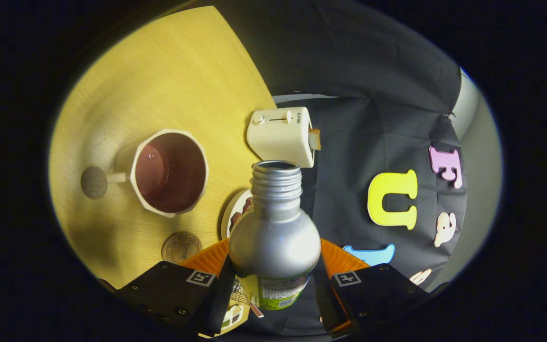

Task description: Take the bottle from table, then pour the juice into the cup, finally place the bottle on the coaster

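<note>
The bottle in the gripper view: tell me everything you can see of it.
The bottle is silver, metallic-looking, with a rounded shoulder and a threaded neck. Its cap is off and the mouth is open. A green and white label wraps its lower body. It sits clamped between the two fingers of the tool, which press on its sides, raised above the yellow table, its mouth pointing toward the toaster, with the cup off to one side.

A pale toaster (281, 134) stands at the far edge of the yellow wooden table (178, 80), with a slice of toast (315, 138) showing at its side; a small plate (236, 212) with some dark food lies nearer on the same table.
</note>
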`<state>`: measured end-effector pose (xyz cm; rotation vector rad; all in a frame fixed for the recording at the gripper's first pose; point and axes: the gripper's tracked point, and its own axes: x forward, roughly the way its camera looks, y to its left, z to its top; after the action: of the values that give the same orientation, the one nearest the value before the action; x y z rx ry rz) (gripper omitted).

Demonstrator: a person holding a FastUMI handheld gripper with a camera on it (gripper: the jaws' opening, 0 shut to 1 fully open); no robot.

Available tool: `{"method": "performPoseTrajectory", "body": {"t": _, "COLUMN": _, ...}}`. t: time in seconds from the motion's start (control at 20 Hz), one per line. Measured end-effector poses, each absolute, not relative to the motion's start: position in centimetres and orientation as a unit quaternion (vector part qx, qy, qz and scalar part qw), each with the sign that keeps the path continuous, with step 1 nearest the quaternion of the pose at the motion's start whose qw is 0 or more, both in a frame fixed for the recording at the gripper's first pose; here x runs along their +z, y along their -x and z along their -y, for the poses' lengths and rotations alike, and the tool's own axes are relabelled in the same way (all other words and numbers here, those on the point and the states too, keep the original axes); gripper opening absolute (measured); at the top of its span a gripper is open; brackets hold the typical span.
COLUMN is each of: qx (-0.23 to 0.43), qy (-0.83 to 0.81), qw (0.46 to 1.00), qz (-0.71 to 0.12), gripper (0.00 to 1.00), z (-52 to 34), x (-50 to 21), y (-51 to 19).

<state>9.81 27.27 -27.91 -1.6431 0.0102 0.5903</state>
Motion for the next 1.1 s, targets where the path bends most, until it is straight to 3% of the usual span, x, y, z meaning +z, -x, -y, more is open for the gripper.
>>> {"method": "performPoseTrajectory", "body": {"t": 0.45, "qx": 0.247, "qy": 0.529, "qw": 0.812, "qz": -0.01, "gripper": 0.76, "z": -26.8, "x": -24.2, "y": -10.3}}
{"method": "performPoseTrajectory", "body": {"t": 0.85, "qx": 0.224, "qy": 0.396, "qw": 0.89, "qz": 0.003, "gripper": 0.75, "z": -24.9, "x": -20.4, "y": -11.4}}
{"method": "performPoseTrajectory", "body": {"t": 1.1, "qx": 0.222, "qy": 0.214, "qw": 0.948, "qz": -0.075, "gripper": 0.75, "z": -23.4, "x": -20.1, "y": -12.4}}
